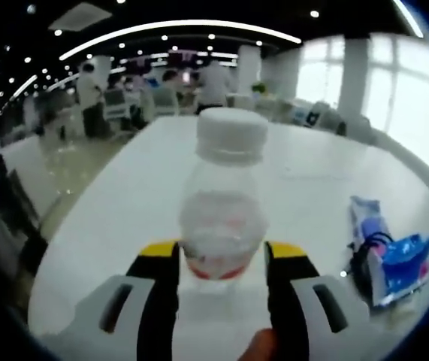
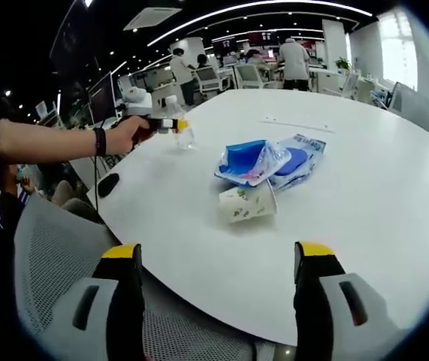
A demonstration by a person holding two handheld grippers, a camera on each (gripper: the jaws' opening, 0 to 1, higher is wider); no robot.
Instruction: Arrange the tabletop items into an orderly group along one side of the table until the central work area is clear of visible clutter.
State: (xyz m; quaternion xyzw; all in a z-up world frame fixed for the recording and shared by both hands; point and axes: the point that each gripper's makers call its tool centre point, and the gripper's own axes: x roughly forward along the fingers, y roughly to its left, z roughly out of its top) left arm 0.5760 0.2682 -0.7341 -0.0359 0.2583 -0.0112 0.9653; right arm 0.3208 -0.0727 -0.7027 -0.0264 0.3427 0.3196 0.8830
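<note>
Gripping a clear plastic bottle with a white screw cap (image 1: 224,218), the left claw (image 1: 222,274) pinches its lower body between both jaws; in the right gripper view that bottle (image 2: 185,135) stands upright near the white surface's (image 2: 364,195) rim at 10 o'clock, the left claw (image 2: 165,125) on it. The right claw (image 2: 218,297) hangs spread and empty off the near rim, above a grey mesh chair back (image 2: 56,248).

Progress, as a judgement: early. A heap of blue-and-clear plastic packets (image 2: 270,159) with a white paper cup lying on its side (image 2: 248,203) touching it sits mid-surface, ungrouped.

Room: bare white top from 12 to 4 o'clock of the heap. The bottle is close to the edge, so it could tip off.
</note>
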